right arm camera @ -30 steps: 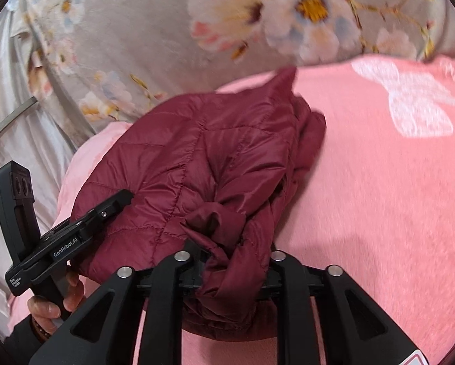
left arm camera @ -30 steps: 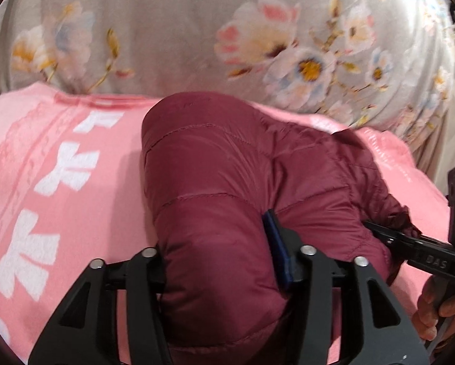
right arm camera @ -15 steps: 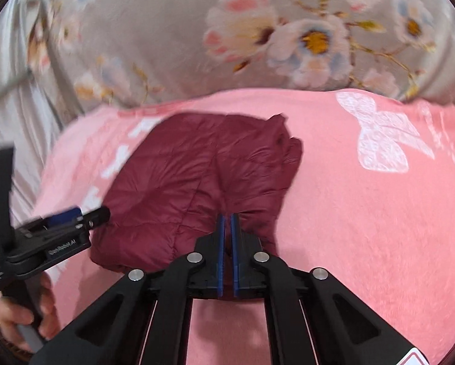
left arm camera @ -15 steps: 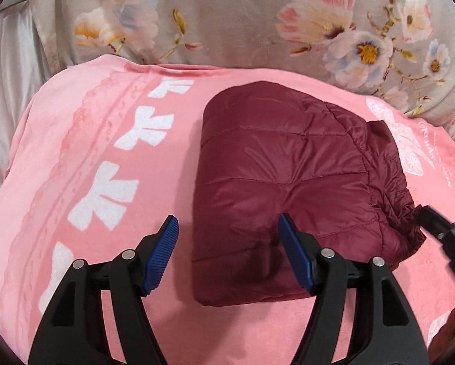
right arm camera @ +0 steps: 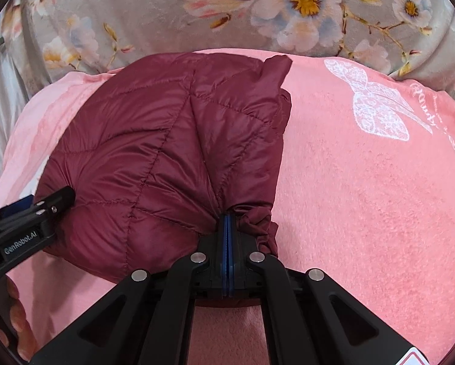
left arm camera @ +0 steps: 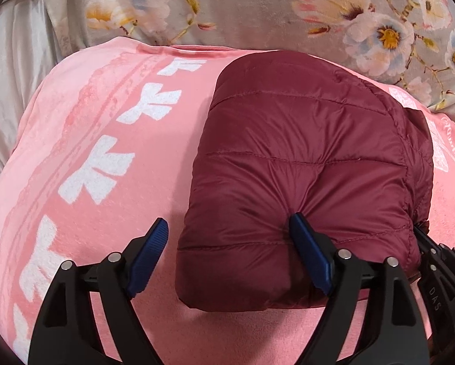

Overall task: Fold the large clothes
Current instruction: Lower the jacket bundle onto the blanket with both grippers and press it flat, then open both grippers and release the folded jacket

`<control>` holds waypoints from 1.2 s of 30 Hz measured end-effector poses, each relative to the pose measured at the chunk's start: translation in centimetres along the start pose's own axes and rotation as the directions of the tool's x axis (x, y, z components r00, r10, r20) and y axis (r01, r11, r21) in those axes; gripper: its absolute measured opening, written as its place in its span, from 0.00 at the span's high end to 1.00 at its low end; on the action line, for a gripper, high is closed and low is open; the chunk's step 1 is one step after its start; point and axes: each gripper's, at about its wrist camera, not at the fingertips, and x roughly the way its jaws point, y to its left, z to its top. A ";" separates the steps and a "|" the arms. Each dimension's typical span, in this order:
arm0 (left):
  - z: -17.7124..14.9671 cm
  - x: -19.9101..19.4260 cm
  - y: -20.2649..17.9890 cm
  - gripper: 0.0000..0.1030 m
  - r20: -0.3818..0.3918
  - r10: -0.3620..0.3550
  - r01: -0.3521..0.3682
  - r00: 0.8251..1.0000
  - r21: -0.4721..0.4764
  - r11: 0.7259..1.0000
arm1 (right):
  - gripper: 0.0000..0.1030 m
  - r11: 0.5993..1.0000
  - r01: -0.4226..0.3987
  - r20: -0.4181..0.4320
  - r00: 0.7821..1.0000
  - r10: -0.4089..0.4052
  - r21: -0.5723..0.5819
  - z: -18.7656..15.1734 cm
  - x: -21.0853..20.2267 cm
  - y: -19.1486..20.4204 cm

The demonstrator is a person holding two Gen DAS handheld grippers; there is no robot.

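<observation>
A maroon quilted puffer jacket (left arm camera: 306,164) lies folded into a compact bundle on a pink blanket (left arm camera: 99,158). It also shows in the right wrist view (right arm camera: 166,158). My left gripper (left arm camera: 227,231) is open at the bundle's near left corner. Its right fingertip (left arm camera: 300,228) presses into the fabric and its left one rests over the blanket. My right gripper (right arm camera: 227,222) has its pads together, pushed against the bundle's near right edge by the gathered cuff (right arm camera: 258,225). I cannot tell whether any fabric is pinched between them.
The pink blanket has white bow prints (left arm camera: 96,173) on the left and a white butterfly print (right arm camera: 376,103) on the right. A grey floral cover (right arm camera: 258,9) rises behind it. The left gripper body (right arm camera: 23,225) shows at the right wrist view's left edge.
A second ago both grippers held the jacket. The left one opened and drew back, then moved in against the bundle. The right one let go of the cuff, shut, and pushed against the edge.
</observation>
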 end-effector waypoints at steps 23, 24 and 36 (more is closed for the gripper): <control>-1.6 -0.3 0.8 0.06 0.076 0.021 -0.015 0.997 -0.085 0.996 | 0.97 0.999 -0.044 0.041 0.998 0.043 0.023 -1.0 -1.9 -0.4; -1.9 -0.9 1.0 0.06 0.080 0.002 0.005 0.997 -0.096 0.995 | 0.95 0.999 -0.046 0.049 0.998 0.046 0.019 -1.4 -2.7 -0.5; -11.0 -7.9 -0.5 0.05 0.077 0.027 -0.027 0.997 -0.002 1.000 | 0.20 1.000 -0.008 -0.005 1.000 0.008 0.026 -9.9 -9.0 -2.0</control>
